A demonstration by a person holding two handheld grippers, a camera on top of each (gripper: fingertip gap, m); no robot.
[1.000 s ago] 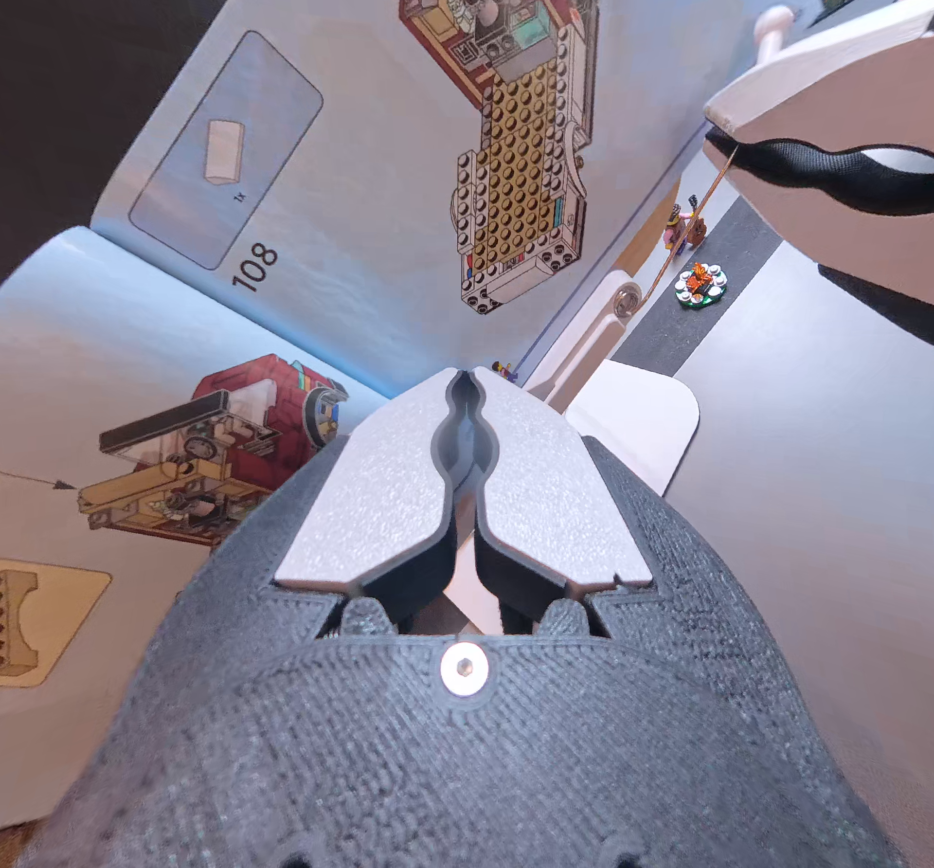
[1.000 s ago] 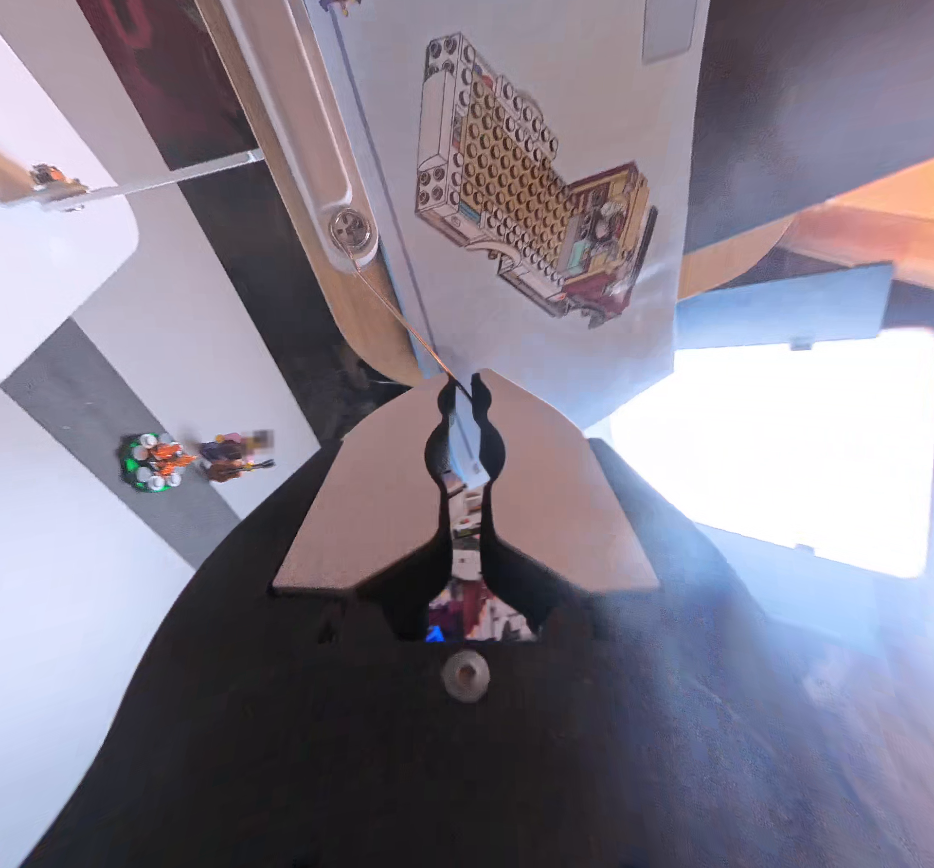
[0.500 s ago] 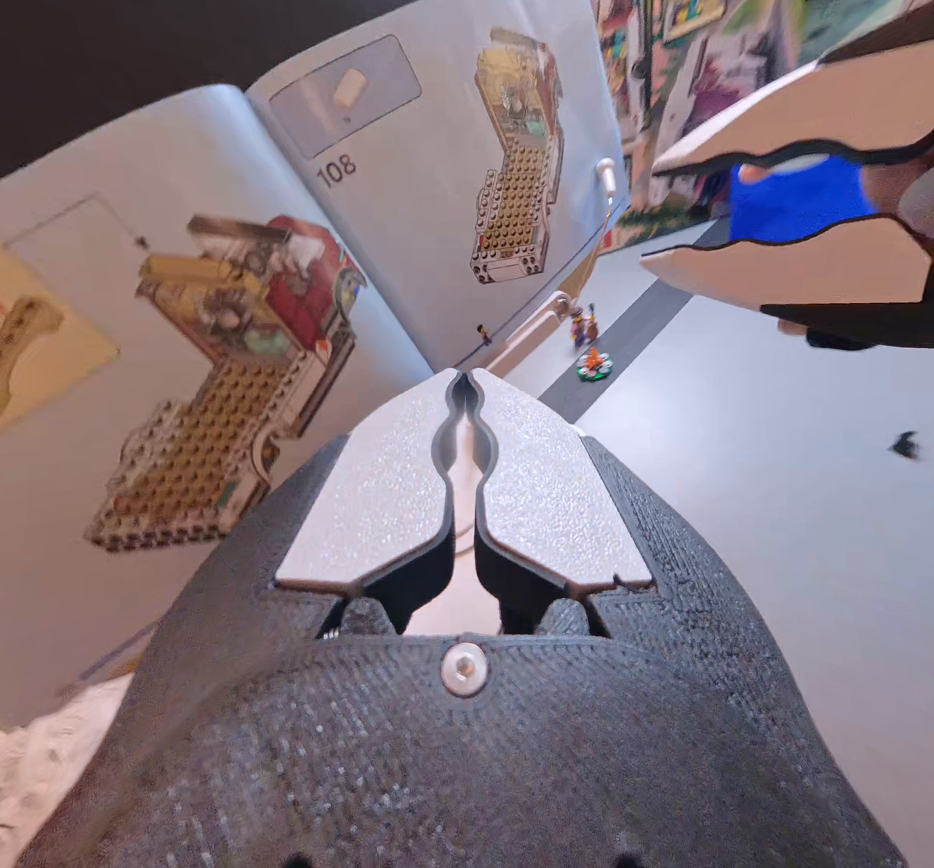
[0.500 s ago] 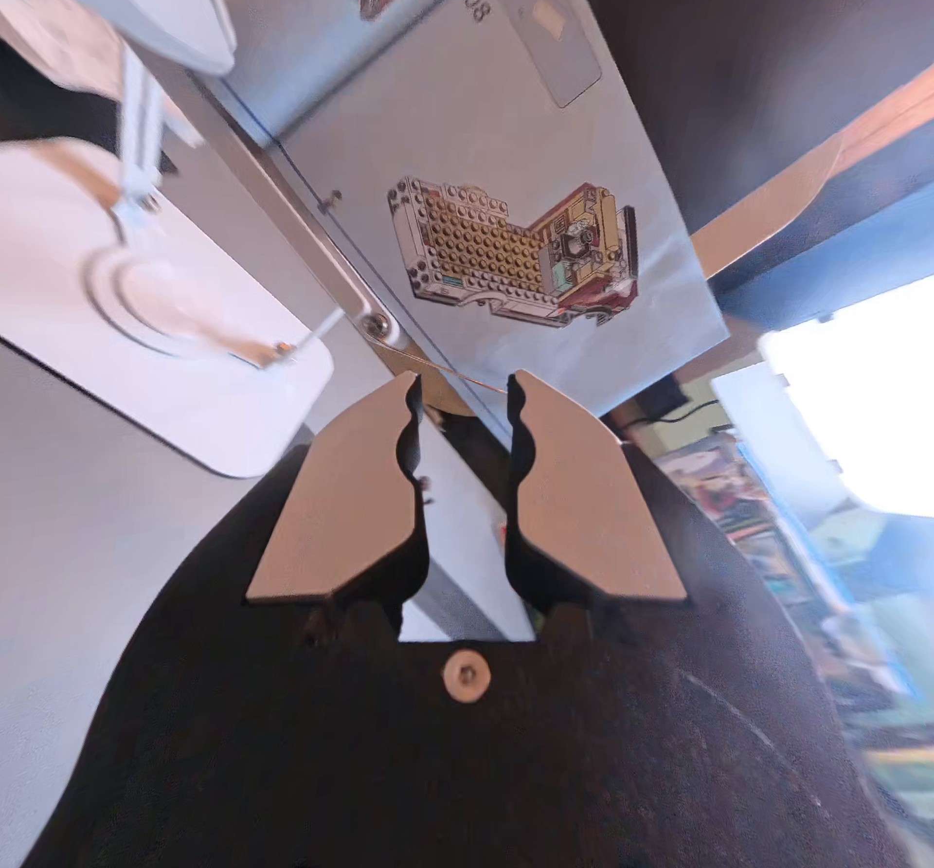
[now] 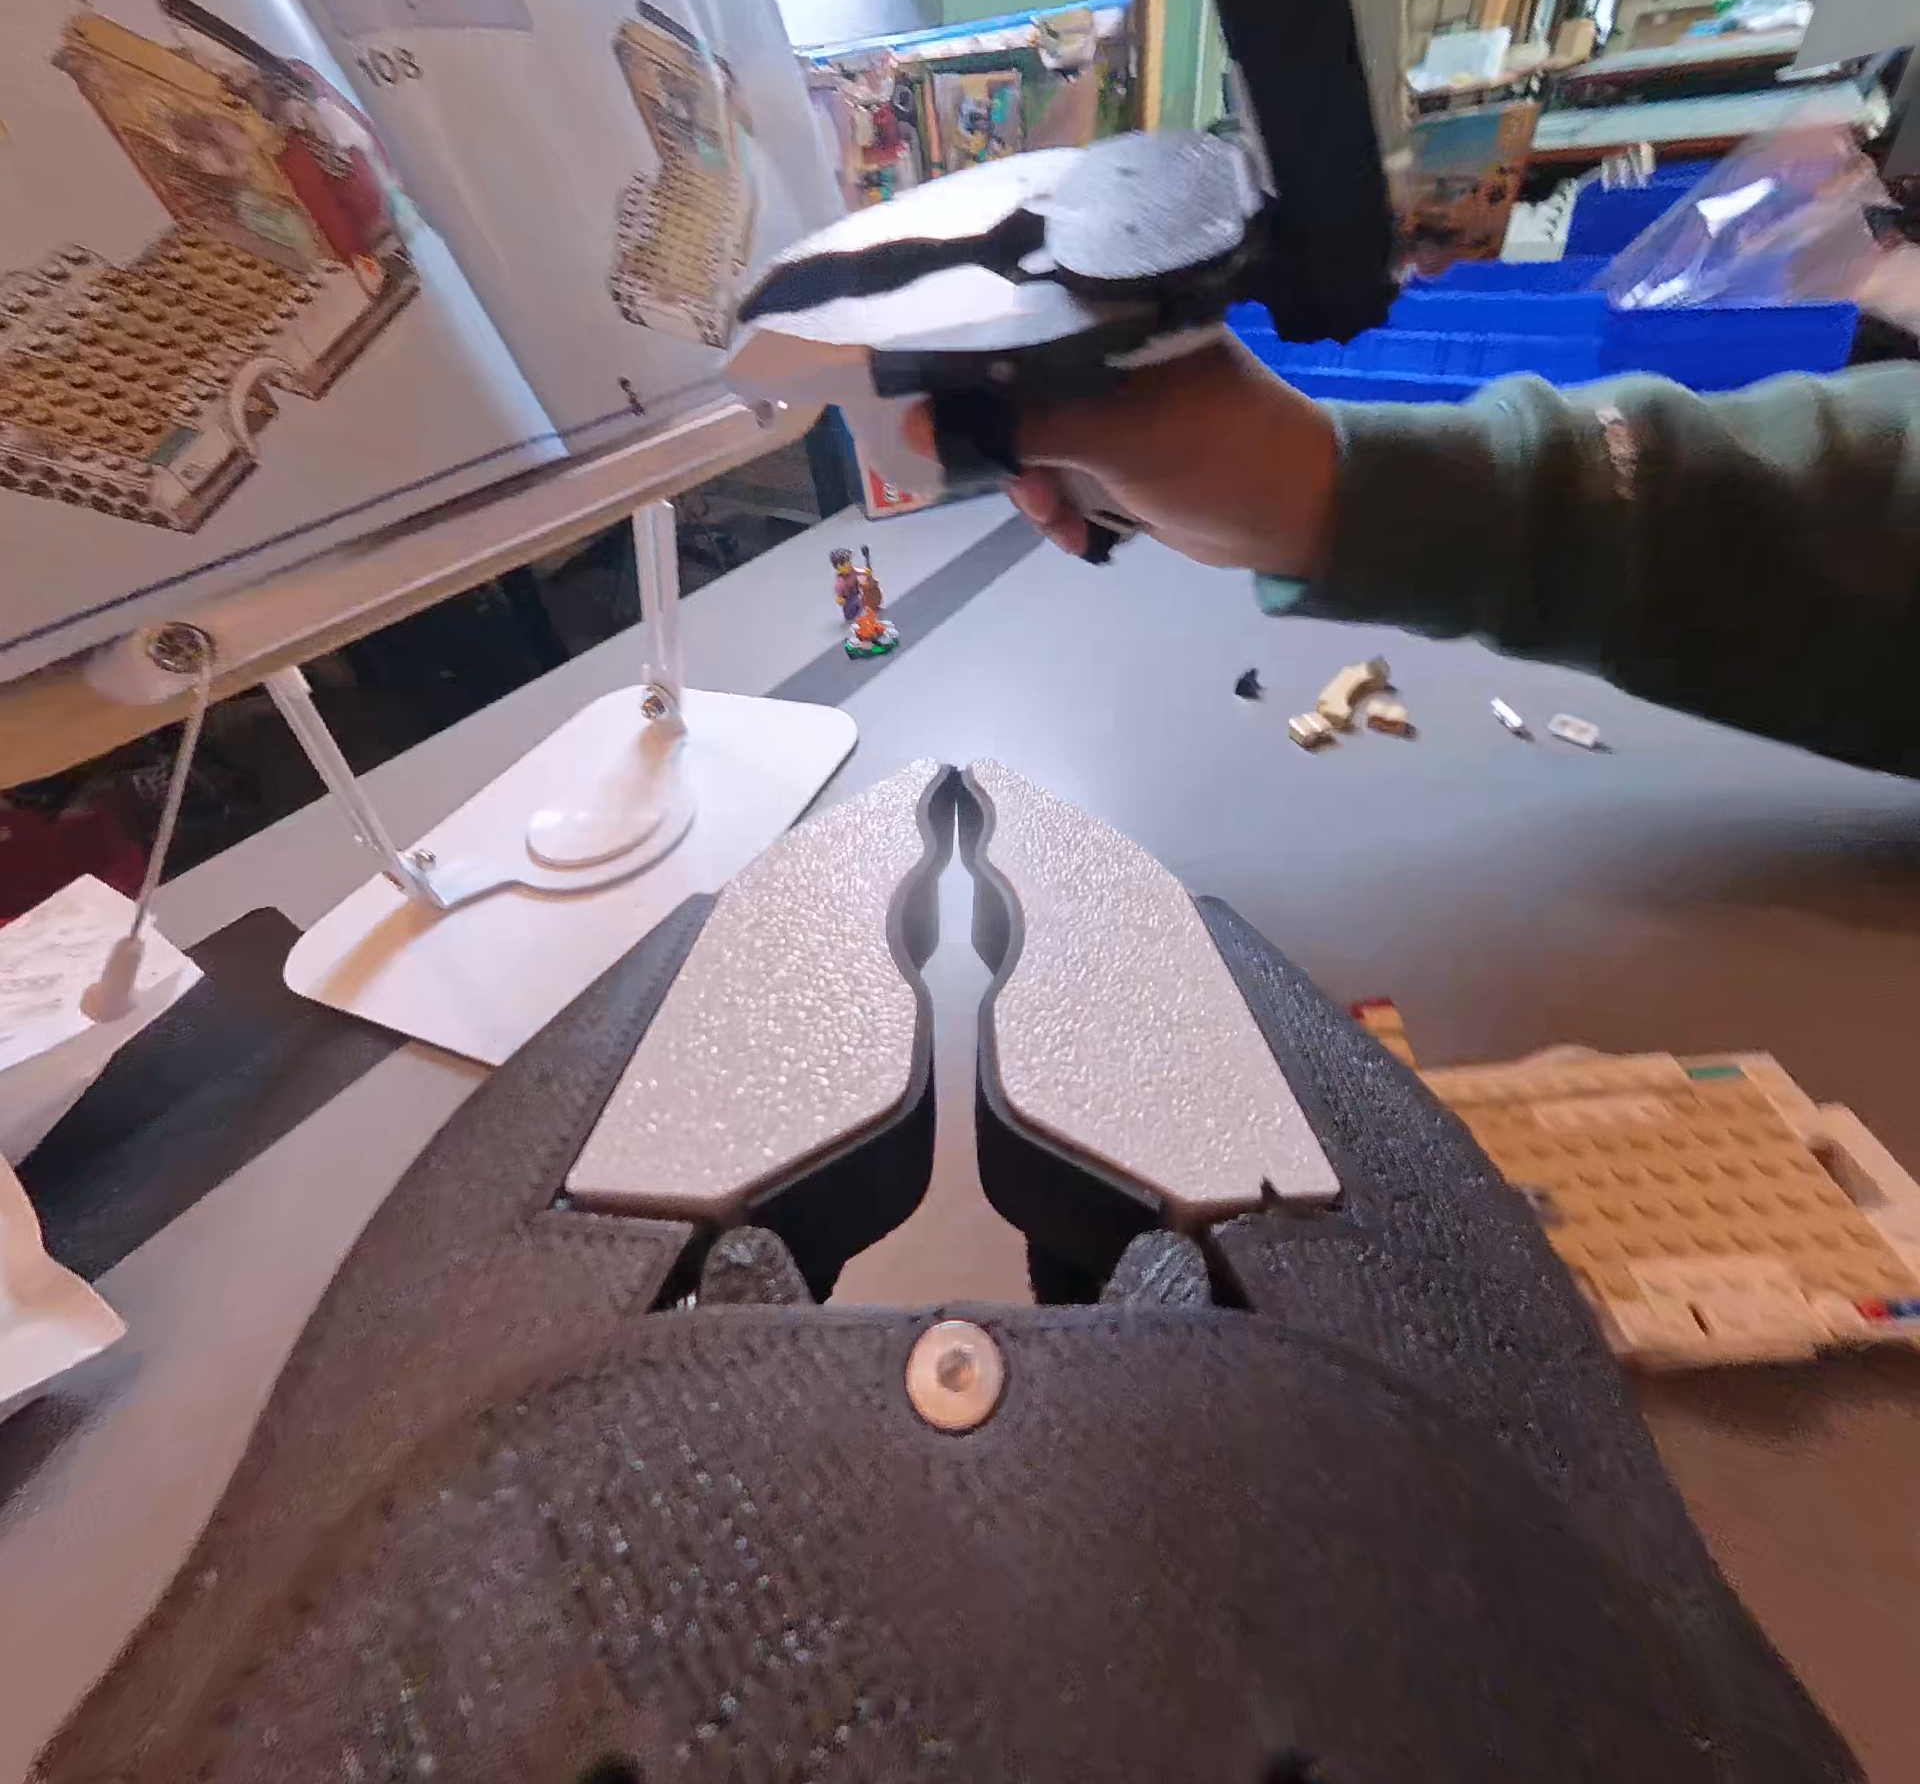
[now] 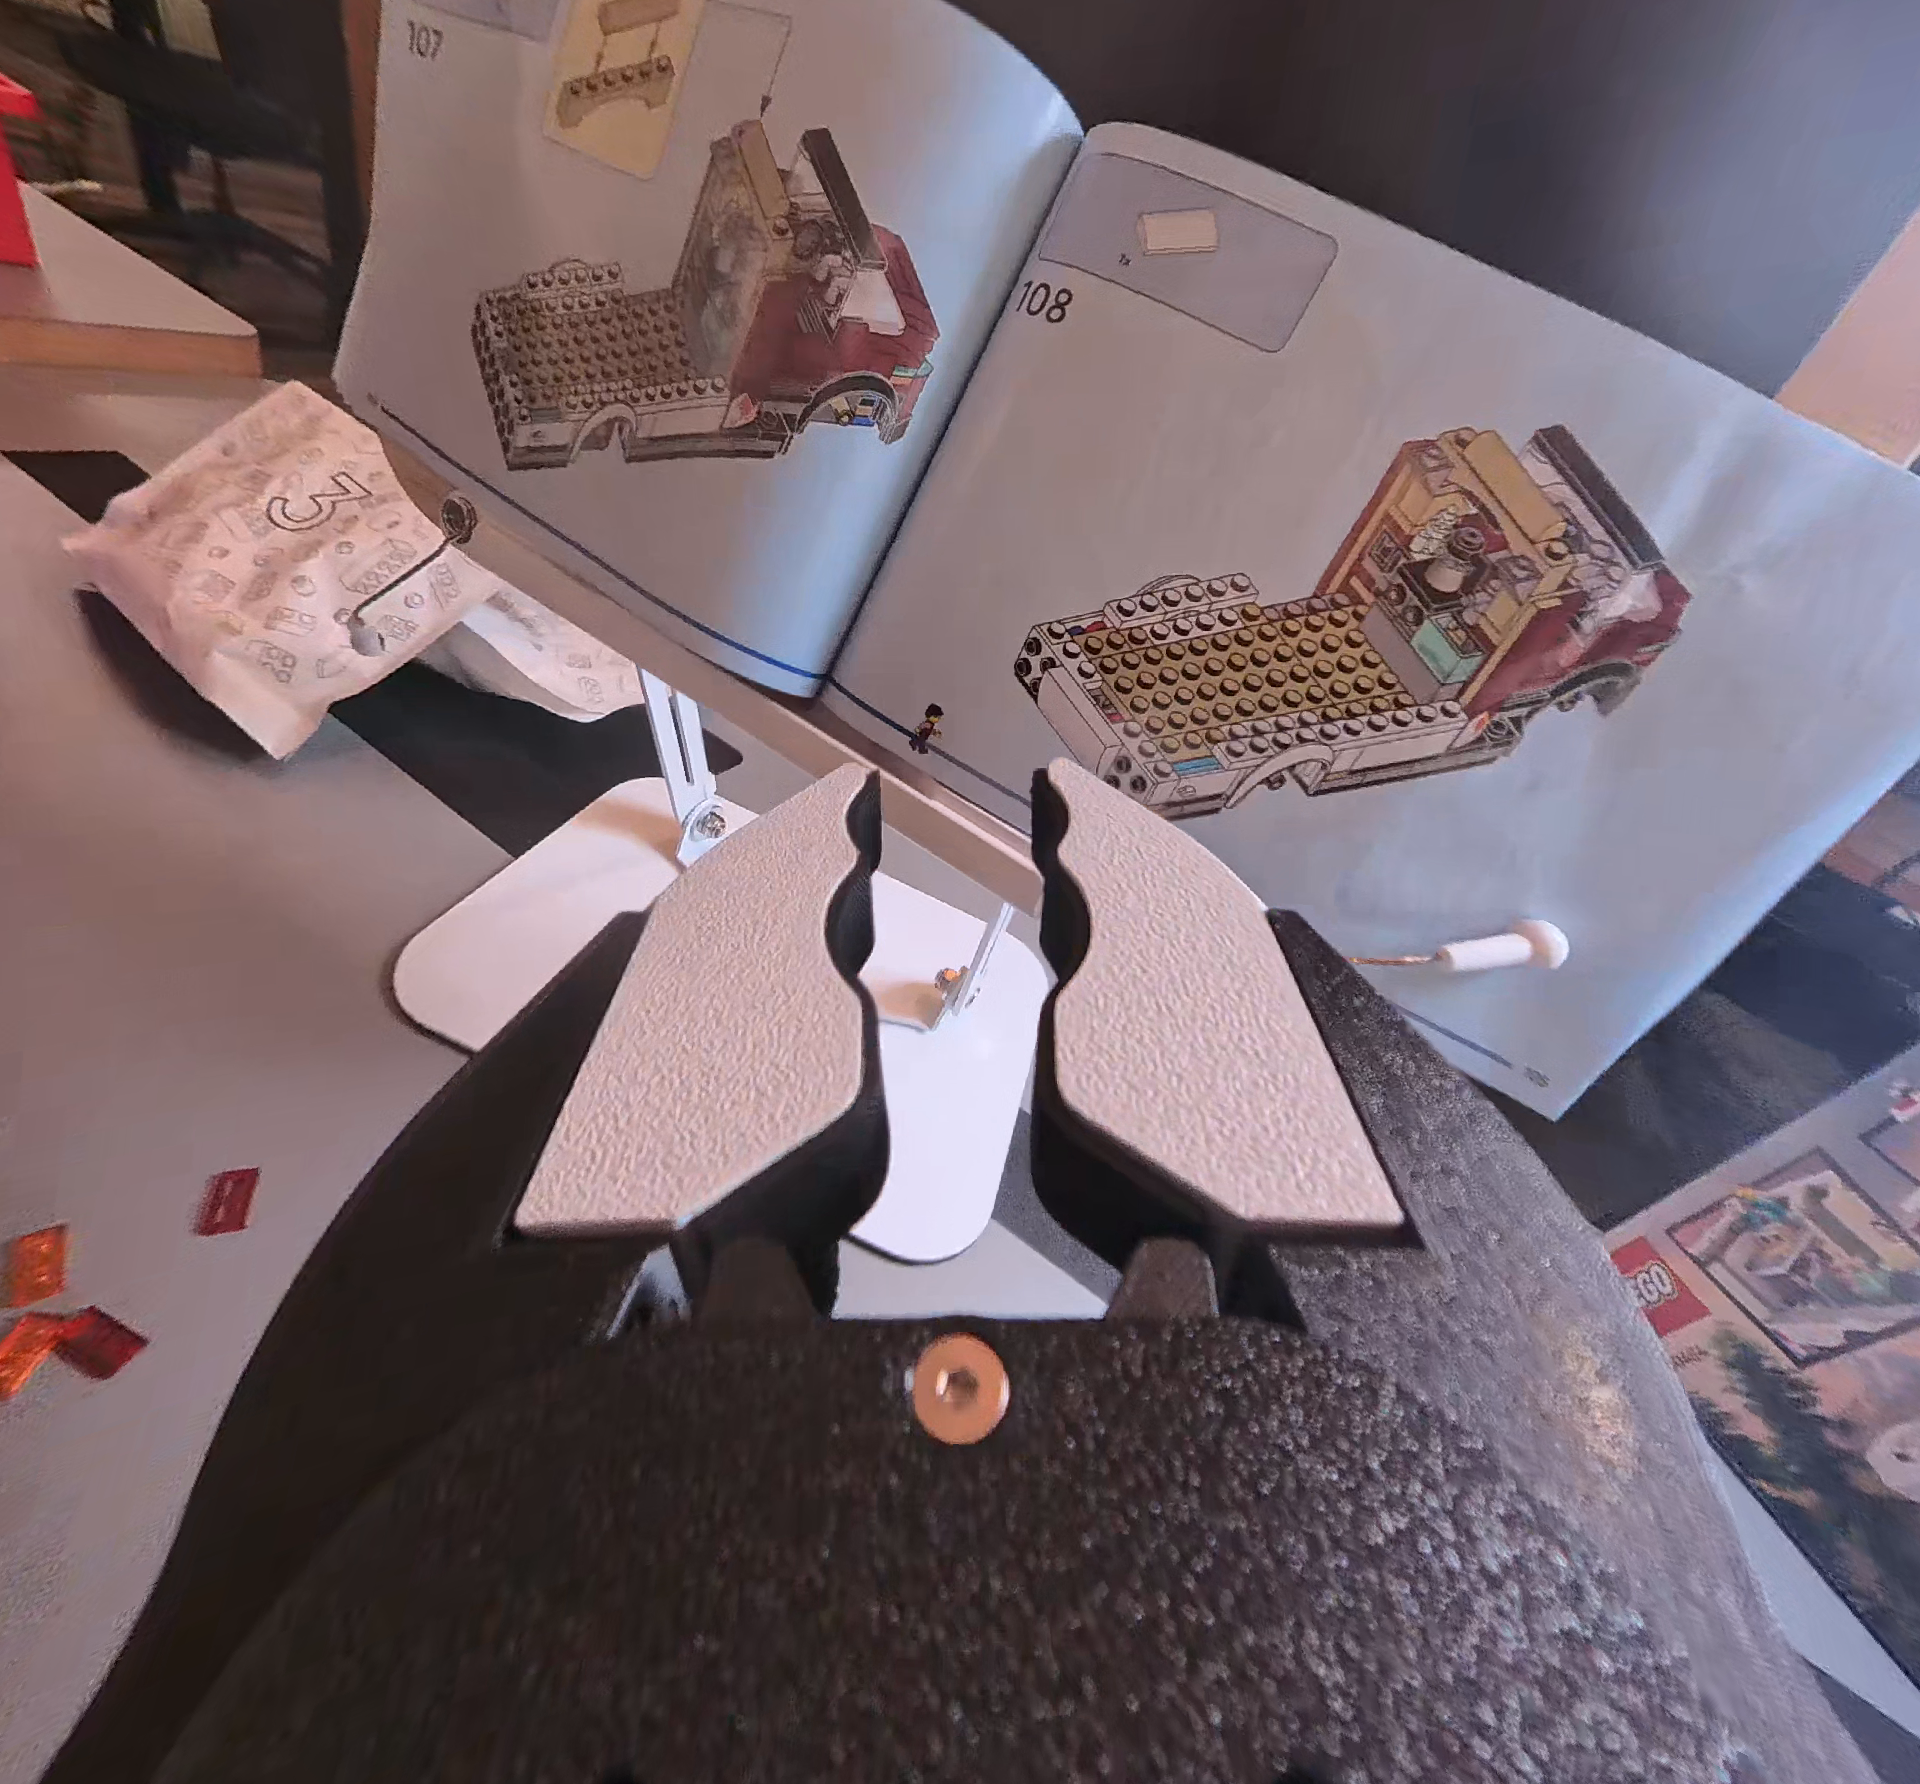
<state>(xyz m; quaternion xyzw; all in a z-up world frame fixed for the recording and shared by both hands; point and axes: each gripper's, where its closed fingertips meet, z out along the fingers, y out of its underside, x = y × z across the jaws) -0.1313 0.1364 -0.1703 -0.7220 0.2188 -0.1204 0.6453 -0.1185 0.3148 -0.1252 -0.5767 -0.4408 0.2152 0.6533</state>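
Booklet (image 6: 1039,363) upright, spine vertical, open.

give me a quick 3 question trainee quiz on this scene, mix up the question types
1. True or false: the left gripper is shut with nothing between its fingers.
2. What does the white stand hold up? A) open instruction booklet B) blue bin C) paper bag
3. Fill in: the right gripper is ____, with nothing in it.

Key: 1 true; 2 A; 3 open.
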